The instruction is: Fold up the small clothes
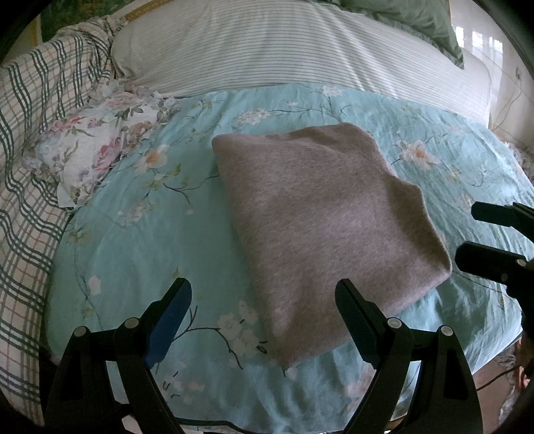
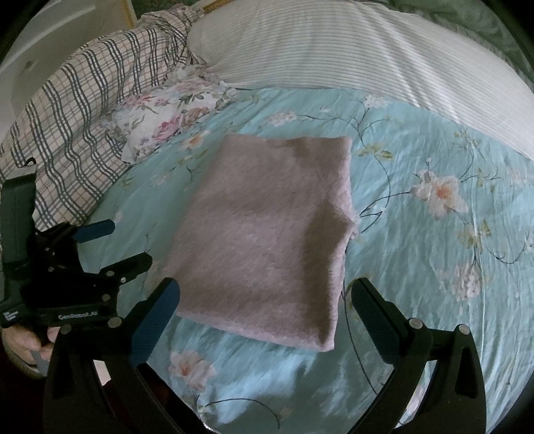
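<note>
A grey-pink knit garment (image 1: 320,227) lies folded into a neat rectangle on the turquoise floral bedsheet (image 1: 133,240). It also shows in the right wrist view (image 2: 267,240). My left gripper (image 1: 263,293) is open and empty, hovering just above the garment's near left corner. My right gripper (image 2: 267,293) is open and empty, just above the garment's near edge. The right gripper also shows at the right edge of the left wrist view (image 1: 467,233), and the left gripper shows at the left of the right wrist view (image 2: 130,243), both beside the garment.
A striped white pillow (image 1: 283,46) lies across the far side. A plaid blanket (image 1: 36,133) is heaped at the left. A crumpled floral cloth (image 1: 96,147) lies beside it. A green cushion (image 1: 417,20) sits at the far right. The bed edge is close below me.
</note>
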Action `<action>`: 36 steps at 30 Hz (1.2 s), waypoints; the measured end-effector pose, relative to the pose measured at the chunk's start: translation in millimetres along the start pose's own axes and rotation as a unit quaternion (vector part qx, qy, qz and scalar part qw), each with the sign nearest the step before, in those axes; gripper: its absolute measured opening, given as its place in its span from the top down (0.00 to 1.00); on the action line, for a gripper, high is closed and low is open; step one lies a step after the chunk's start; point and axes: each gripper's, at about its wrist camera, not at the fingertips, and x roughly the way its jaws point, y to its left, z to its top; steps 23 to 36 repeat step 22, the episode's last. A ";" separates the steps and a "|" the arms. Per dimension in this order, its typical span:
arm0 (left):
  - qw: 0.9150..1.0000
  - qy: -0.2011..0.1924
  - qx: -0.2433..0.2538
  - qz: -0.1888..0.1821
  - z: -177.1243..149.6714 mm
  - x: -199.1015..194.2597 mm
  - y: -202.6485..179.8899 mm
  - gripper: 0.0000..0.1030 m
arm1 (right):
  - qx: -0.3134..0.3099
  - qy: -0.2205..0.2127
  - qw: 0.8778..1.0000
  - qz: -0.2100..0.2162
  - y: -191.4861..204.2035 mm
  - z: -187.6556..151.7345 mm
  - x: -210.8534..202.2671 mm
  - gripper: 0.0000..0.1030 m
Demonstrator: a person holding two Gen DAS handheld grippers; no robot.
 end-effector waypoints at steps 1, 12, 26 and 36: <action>1.000 0.000 0.000 -0.001 0.6 0.6 -0.4 0.14 | -0.001 0.000 1.000 0.000 -1.9 1.8 2.2 0.00; 1.000 -0.001 0.004 0.001 10.2 15.1 3.4 0.14 | 0.006 0.006 1.000 -0.009 -17.2 14.9 22.5 0.00; 1.000 -0.004 -0.003 0.002 20.4 18.6 8.2 0.14 | 0.010 0.004 1.000 0.002 -16.0 18.3 31.9 0.00; 1.000 -0.004 -0.003 0.002 20.4 18.6 8.2 0.14 | 0.010 0.004 1.000 0.002 -16.0 18.3 31.9 0.00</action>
